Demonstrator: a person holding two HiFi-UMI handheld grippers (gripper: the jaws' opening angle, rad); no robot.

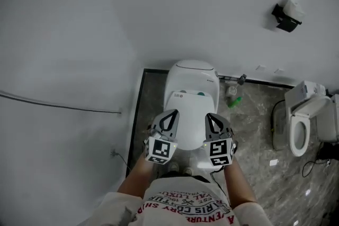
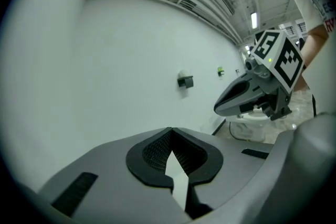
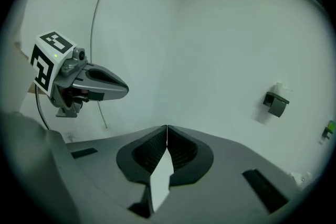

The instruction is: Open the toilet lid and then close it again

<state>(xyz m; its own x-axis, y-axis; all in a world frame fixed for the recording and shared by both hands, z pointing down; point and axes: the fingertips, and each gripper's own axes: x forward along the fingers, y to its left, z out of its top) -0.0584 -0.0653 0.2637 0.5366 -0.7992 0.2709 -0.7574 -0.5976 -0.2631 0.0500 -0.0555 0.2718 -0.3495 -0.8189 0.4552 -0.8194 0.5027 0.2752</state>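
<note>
Honestly, both my left tongs (image 2: 170,132) and right tongs (image 3: 166,131) are pinched fully closed with nothing in them, held up side by side above the toilet (image 1: 192,72). It sits on the floor at the back wall, near the left corner, and its lid (image 1: 186,108) looks down. My worry is that closed tips could skid off the lid's slick front edge, or the lid could drop and slam on the way back. There's a small label (image 1: 181,95) with a red dot at the lid's hinge end, too tiny to read, and my shirt (image 1: 185,205) print only shows broken letters.
</note>
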